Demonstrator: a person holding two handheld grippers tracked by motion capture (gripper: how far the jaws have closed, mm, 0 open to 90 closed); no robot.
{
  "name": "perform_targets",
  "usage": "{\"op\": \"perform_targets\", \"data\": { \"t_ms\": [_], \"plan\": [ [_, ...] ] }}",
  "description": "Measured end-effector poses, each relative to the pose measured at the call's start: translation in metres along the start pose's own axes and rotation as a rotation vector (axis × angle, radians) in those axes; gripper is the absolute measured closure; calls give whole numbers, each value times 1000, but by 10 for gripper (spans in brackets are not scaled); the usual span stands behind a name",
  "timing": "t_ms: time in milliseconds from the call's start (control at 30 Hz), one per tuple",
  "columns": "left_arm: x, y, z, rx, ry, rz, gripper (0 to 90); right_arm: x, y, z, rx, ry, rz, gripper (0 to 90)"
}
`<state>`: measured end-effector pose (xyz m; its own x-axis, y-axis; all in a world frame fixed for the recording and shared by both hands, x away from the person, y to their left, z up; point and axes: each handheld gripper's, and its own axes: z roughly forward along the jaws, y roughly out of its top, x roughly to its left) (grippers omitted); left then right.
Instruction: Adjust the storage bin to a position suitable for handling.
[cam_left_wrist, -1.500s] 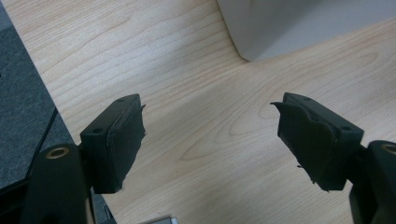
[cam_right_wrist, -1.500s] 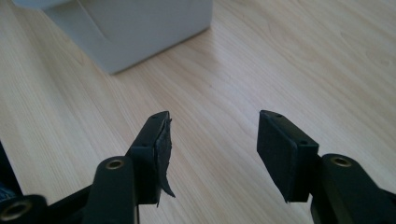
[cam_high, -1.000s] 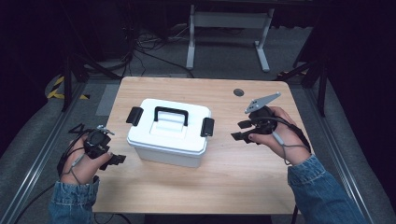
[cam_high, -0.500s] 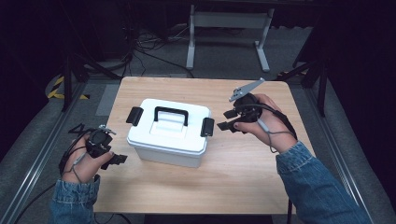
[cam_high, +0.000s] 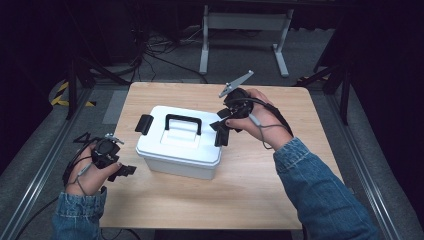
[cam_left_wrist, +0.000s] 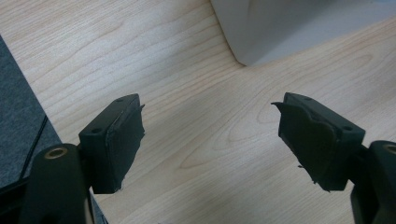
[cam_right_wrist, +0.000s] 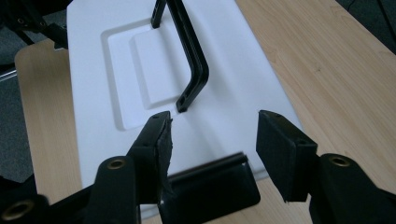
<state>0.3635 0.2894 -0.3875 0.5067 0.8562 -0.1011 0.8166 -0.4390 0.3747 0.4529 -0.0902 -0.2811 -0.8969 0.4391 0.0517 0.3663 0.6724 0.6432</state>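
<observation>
Because the wooden desk (cam_high: 260, 200) carries nothing but one container, everything here turns on that white storage box (cam_high: 180, 150), which sits a little left of the desk's middle with its long side slanting across the grain. Its lid (cam_right_wrist: 116, 84) is down and flush on the body, so whatever may be inside cannot be seen; the walls are opaque and no gap shows. A black carrying handle (cam_high: 183, 124) lies along the top over a shallow moulded recess, folded low enough that it does not get in the way of anything coming from the side. At each short end a black latch clips lid to body: the left latch (cam_high: 144, 124) is closed and untouched, and the right latch (cam_right_wrist: 210, 189) lies directly under the right hand-held gripper (cam_high: 221, 131).

That hand-held gripper hovers over the box's right end, pointing down at the clasp, its jaws spread and just widened a little further, one to each side of the latch with nothing pinched between them. My guess is that it is lining up to flip the clasp, which would explain the approach from the end and not from above the handle.

Near the front left corner of the desk, the left hand-held gripper (cam_high: 120, 171) waits just beside the box, jaws spread wide over bare wood, apparently kept clear until its own latch is due.
</observation>
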Motion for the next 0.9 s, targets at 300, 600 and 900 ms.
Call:
{"op": "perform_targets", "data": {
  "t_ms": [300, 600, 900],
  "plan": [
    [1, 1, 2, 1, -1, 9, 225, 1, 17, 28, 20, 26, -5, 467],
    [2, 0, 1, -3, -1, -2, 225, 5, 29, 55, 52, 52, -19, 516],
    [4, 0, 2, -5, -3, -5, 225, 12, 37, 68, 79, 61, -90, 665]
  ]
}}
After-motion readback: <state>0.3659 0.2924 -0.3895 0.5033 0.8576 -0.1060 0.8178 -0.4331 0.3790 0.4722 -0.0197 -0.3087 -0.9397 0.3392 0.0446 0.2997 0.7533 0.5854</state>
